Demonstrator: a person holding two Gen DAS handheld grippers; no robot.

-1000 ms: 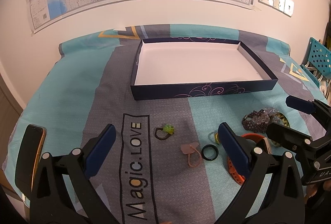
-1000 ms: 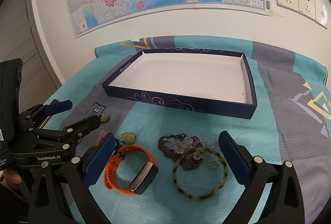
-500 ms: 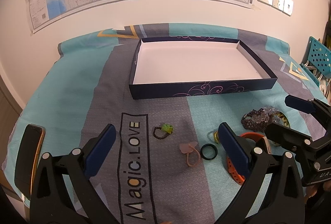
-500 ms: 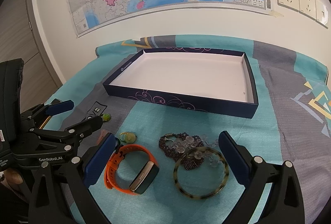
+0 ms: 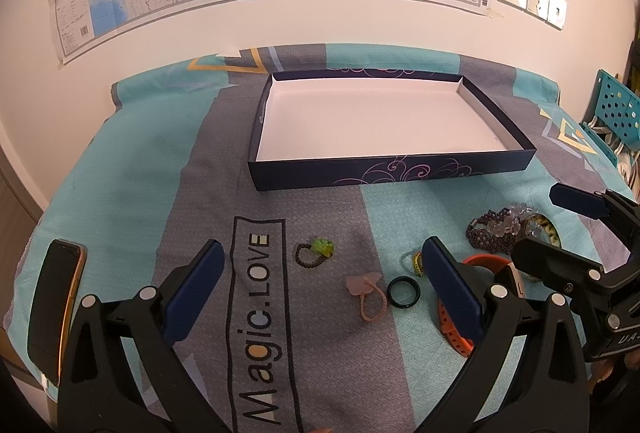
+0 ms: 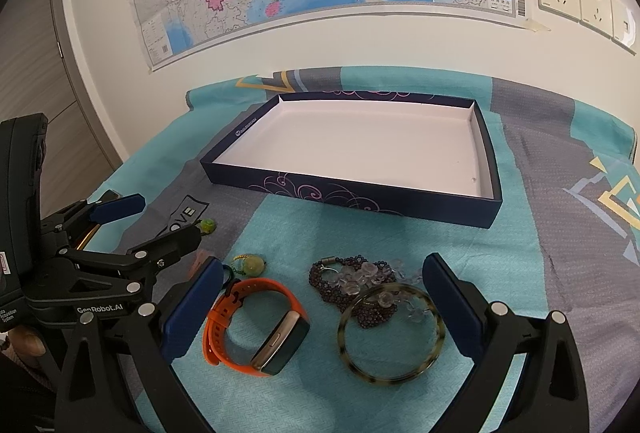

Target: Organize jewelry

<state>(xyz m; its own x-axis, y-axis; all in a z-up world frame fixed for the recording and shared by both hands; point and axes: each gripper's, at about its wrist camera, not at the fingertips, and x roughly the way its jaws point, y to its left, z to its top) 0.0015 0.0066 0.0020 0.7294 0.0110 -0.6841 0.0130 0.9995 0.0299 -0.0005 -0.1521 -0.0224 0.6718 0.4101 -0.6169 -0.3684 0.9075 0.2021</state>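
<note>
Left tongs (image 5: 320,281) hovering wide open, gripping nothing, over small rings (image 5: 404,291). Right tongs (image 6: 320,309) likewise spread, empty, framing orange watch (image 6: 256,325) and bangle (image 6: 390,333). Jewelry lying loose on worktop, near empty box (image 6: 360,199) awaiting sorting.

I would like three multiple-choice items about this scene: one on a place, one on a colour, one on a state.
1. Where does the black ring lie?
A. inside the box
B. on the cloth, beside the pink ring
C. on the phone

2. What colour is the watch strap?
A. orange
B. white
C. purple

3. What is the state of the right gripper?
A. shut on the bangle
B. shut on the watch
C. open, holding nothing

Answers:
1 B: it rests next to the pink ring, before the box.
2 A: the band is bright orange.
3 C: its jaws stand wide above the bangle.
</note>
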